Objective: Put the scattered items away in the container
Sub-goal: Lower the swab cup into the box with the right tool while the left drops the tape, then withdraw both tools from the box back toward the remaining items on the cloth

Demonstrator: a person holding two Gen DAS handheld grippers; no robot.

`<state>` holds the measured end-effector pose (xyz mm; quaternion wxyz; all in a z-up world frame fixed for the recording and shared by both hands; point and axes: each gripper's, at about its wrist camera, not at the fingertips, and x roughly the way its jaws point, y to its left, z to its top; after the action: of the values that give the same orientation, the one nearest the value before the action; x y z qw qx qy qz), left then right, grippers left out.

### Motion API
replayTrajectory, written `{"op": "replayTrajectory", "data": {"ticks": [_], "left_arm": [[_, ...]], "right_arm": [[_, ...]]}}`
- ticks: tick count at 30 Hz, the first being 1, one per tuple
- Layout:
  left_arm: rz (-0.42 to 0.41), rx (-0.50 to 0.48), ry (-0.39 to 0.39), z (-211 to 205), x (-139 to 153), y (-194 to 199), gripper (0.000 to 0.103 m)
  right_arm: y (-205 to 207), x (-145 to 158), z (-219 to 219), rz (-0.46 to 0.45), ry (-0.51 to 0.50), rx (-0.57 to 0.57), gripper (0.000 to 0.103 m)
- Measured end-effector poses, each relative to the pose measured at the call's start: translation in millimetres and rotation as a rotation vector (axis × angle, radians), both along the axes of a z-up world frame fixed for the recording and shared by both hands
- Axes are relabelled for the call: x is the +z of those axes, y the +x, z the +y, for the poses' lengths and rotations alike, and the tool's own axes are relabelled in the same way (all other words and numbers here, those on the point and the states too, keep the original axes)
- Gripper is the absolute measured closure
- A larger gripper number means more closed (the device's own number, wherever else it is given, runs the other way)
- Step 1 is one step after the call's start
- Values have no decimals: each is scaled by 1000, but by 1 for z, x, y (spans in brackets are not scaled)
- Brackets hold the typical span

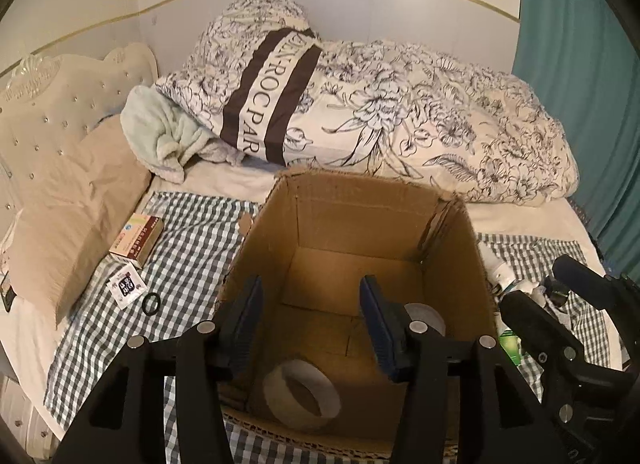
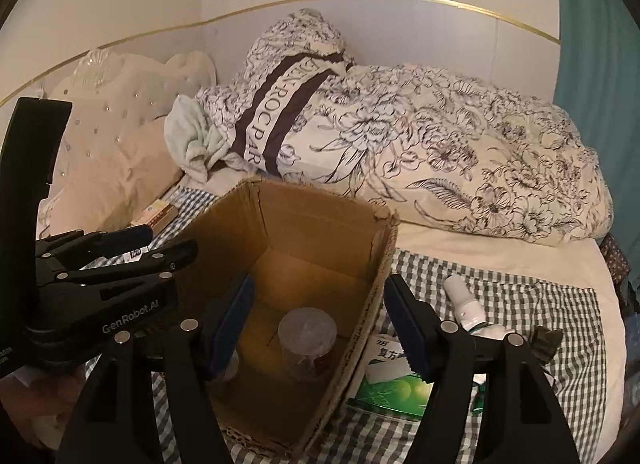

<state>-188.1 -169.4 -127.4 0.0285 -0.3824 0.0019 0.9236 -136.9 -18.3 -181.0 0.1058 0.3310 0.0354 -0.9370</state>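
Both tongs hang over the open box (image 1: 360,223) on the bed, jaws parted and empty: left tongs (image 1: 310,324) above the tape roll (image 1: 302,396) lying inside, right tongs (image 2: 320,320) astride the box's right wall, near the jar (image 2: 307,340) within. Judged step: between drops. Still outside: carton (image 1: 138,238), sachet (image 1: 126,288), ring (image 1: 151,303), green packet (image 2: 394,384), white tube (image 2: 466,300). Next comes a reach outward to one of these

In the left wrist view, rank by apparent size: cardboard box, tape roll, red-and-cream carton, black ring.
1. cardboard box
2. tape roll, though it lies nearest the camera, so its lead over the carton is unsure
3. red-and-cream carton
4. black ring
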Motion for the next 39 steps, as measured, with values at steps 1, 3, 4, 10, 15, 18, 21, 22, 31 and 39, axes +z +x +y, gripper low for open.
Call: {"op": "replayTrajectory", "data": {"ticks": [1, 3, 4, 10, 15, 18, 21, 22, 31, 39], "left_arm": [[8, -1, 1, 1, 4, 2, 49], [25, -2, 3, 3, 13, 7, 46], [36, -2, 5, 4, 18, 10, 44], [99, 1, 3, 15, 44, 27, 30], [149, -3, 12, 26, 63, 43, 22], [182, 1, 25, 31, 73, 52, 13], [228, 2, 40, 38, 83, 65, 4], [242, 2, 42, 40, 86, 69, 2], [278, -6, 44, 68, 104, 93, 0], [308, -46, 67, 95, 115, 118, 0]], "right_arm": [[2, 3, 2, 6, -1, -4, 35], [8, 10, 6, 21, 0, -12, 33], [10, 13, 9, 27, 0, -16, 32], [27, 34, 24, 65, 2, -39, 29], [44, 51, 39, 104, 7, -67, 22], [54, 60, 49, 120, 14, -87, 16], [65, 69, 61, 149, 23, -117, 8], [68, 71, 65, 157, 26, -125, 6], [98, 91, 100, 195, 23, -180, 0], [124, 99, 126, 212, 31, -229, 0]]}}
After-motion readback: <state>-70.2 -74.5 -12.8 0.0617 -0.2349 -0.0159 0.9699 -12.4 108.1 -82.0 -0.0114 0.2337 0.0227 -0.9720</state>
